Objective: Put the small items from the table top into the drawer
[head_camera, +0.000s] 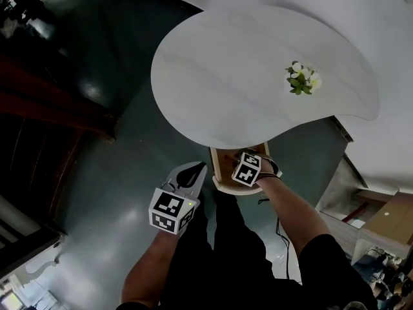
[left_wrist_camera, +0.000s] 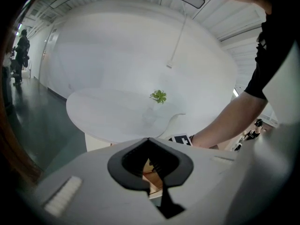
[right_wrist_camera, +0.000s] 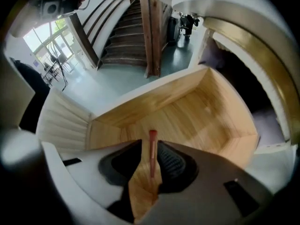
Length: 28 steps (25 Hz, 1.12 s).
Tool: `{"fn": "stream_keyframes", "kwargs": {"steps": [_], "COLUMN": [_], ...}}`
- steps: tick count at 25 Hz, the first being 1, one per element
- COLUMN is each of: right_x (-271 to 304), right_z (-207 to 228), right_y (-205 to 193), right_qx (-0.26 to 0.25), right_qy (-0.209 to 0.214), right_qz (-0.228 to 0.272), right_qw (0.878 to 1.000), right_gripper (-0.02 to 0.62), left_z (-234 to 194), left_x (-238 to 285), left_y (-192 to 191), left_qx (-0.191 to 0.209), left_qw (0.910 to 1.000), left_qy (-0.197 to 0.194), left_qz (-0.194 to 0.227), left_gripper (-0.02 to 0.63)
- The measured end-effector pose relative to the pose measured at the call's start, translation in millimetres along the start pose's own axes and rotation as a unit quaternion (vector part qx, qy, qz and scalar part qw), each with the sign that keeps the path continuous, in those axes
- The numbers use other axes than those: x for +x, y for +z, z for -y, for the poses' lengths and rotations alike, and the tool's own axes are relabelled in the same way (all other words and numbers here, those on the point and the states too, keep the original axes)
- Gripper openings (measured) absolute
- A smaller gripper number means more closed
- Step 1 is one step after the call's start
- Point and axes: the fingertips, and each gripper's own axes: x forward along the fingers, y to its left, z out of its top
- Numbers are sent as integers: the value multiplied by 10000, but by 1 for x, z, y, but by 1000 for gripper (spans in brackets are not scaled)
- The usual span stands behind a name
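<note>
We are holding the right gripper [right_wrist_camera: 149, 142] with its jaws released, parted wider than the thin red stick [right_wrist_camera: 152, 153] lying between them, close against the right jaw. Under it we are seeing the bare wooden floor of the open drawer [right_wrist_camera: 201, 111], which is jutting out below the near edge of the white counter [head_camera: 258, 76]. We are keeping the left gripper [left_wrist_camera: 148, 142] to the drawer's left, its jaws clenched on nothing. A small flowering plant [head_camera: 302, 78] is sitting far right on the counter.
</note>
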Motion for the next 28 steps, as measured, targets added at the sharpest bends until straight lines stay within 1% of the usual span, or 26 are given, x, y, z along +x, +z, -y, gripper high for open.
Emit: {"fn": "stream_keyframes", "kwargs": {"steps": [3,6,8,12,16,20,25,28], "right_x": [-24,-61,-88,-140,-184,-217,-243,-263], "right_z": [-4,-14,-21,-34,-62,-86,-105,-112], "right_y": [6,13,15,10,6,-1,-14,-26], "right_qx": [205,544,834,1343,1873,2387,2568,2739], "right_qy": [-125,-362,-534,-897,-1031,-1137,-1244,-1240], "right_qz": [94,232,411,688,1110,1608,2085,2515], "right_qw": [9997,9976,9942,9845,9705,9509,9355,9200], "right_gripper": [101,100,100,97,92,84,77,67], "left_z": [4,12,21,42,59,74,102,126], "left_x": [-14,-34,-42,-54,-69,-72,-64,-56], "left_y": [12,25,35,53,65,74,78,77], "left_qx": [171,288,373,725,890,897,901,987], "left_qw": [9998,9994,9987,9956,9929,9919,9917,9911], "left_qy": [-69,-164,-292,-556,-735,-801,-805,-772], "left_qz": [40,120,185,223,297,402,438,445], "left_gripper": [11,11,11,11,11,11,11,11]}}
